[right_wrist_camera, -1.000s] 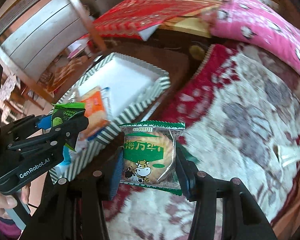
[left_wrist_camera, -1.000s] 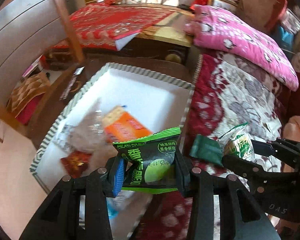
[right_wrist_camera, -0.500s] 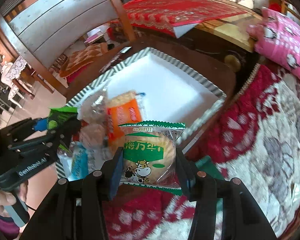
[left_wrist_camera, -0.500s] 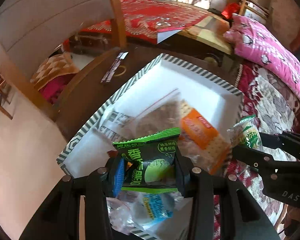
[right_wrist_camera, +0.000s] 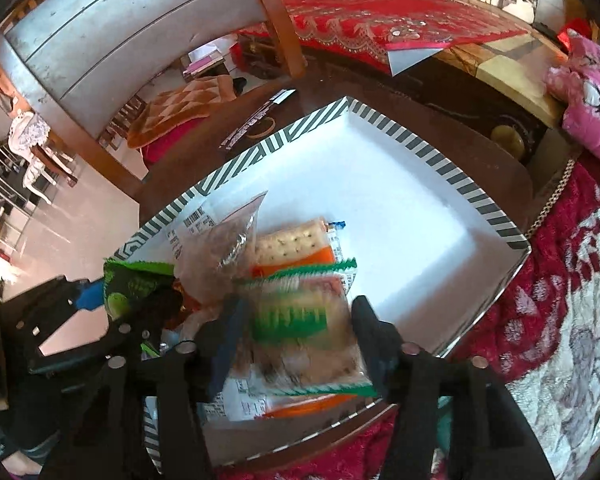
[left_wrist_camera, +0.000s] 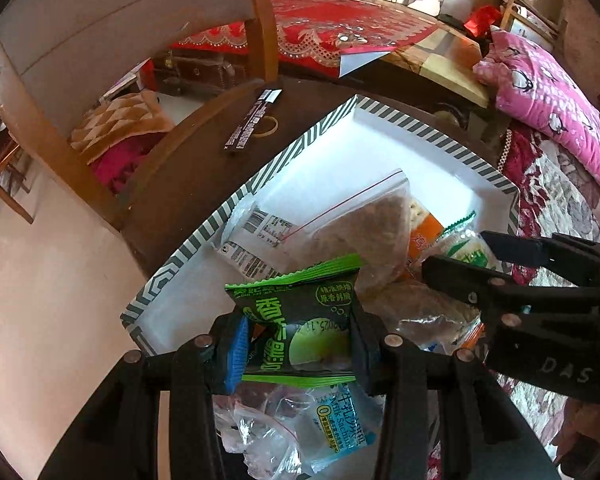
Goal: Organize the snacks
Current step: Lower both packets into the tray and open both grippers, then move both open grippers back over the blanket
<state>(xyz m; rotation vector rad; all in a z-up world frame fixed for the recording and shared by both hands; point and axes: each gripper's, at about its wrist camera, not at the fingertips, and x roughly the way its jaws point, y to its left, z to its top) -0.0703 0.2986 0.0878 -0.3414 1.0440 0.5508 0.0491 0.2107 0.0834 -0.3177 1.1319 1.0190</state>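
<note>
My left gripper (left_wrist_camera: 296, 344) is shut on a dark green snack packet (left_wrist_camera: 300, 320) and holds it over the near left corner of the white striped-rim tray (left_wrist_camera: 420, 128). My right gripper (right_wrist_camera: 296, 340) has its jaws wider apart than the green-and-clear cow-print cracker packet (right_wrist_camera: 304, 324), which shows blurred between them over the tray (right_wrist_camera: 400, 132). The tray holds a zip bag (left_wrist_camera: 364, 232), an orange cracker pack (right_wrist_camera: 296, 244), a blue packet (left_wrist_camera: 340, 420) and other wrappers. The right gripper also shows in the left wrist view (left_wrist_camera: 460, 256); the left gripper shows in the right wrist view (right_wrist_camera: 136, 300).
The tray sits on a dark round wooden table (left_wrist_camera: 188, 184) with a black stick pack (left_wrist_camera: 252, 120) and a rubber band (left_wrist_camera: 266, 128) on it. A red floral blanket (right_wrist_camera: 560, 280) lies to the right, a pink pillow (left_wrist_camera: 552, 96) behind it. A wooden chair (left_wrist_camera: 260, 20) stands beyond.
Both grippers moved left and forward over the tray. The right gripper's jaws have opened and its cracker packet now looks blurred, dropping. The left gripper still holds its packet.
</note>
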